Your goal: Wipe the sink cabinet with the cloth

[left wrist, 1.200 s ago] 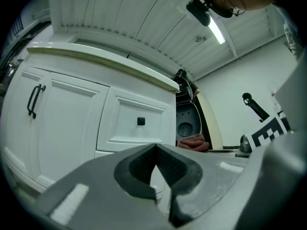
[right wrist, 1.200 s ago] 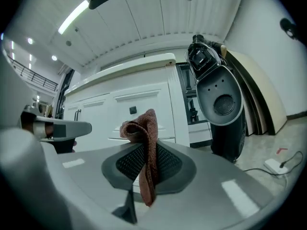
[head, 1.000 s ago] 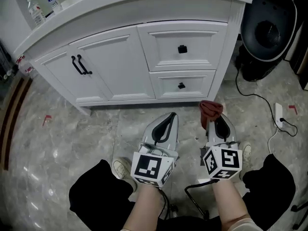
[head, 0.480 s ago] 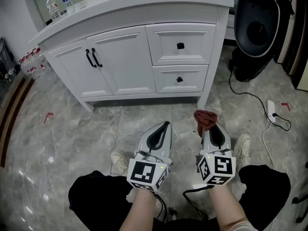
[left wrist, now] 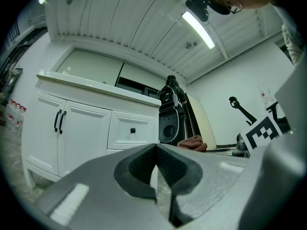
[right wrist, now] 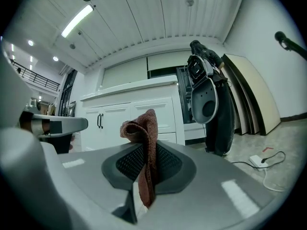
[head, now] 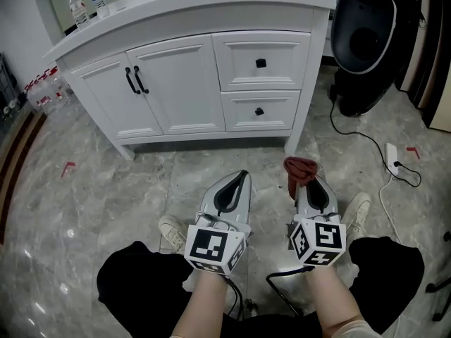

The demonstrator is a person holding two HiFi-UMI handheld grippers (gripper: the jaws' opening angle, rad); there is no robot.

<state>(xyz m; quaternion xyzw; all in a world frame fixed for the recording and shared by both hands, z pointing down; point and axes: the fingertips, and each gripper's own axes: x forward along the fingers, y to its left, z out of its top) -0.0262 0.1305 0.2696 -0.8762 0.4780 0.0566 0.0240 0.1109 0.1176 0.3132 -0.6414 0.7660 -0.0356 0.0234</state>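
A white sink cabinet (head: 211, 83) with two doors and two drawers stands ahead across the floor, also visible as the cabinet (left wrist: 91, 128) in the left gripper view and the cabinet (right wrist: 129, 114) in the right gripper view. My right gripper (head: 304, 178) is shut on a reddish-brown cloth (head: 300, 169), which sticks up from the jaws as a folded cloth (right wrist: 144, 138). My left gripper (head: 242, 178) is shut with nothing in it (left wrist: 156, 150). Both are held low over the floor, well short of the cabinet.
Two water bottles (head: 86, 2) stand on the counter's left end. A black appliance (head: 363, 44) stands right of the cabinet, with a cable to a white power strip (head: 392, 155) on the marble floor. The person's knees and shoes (head: 356, 213) sit below the grippers.
The view has drawn back and shifted, so the cabinet sits a bit farther and more central. Both grippers stay shut, the cloth still in the right one.
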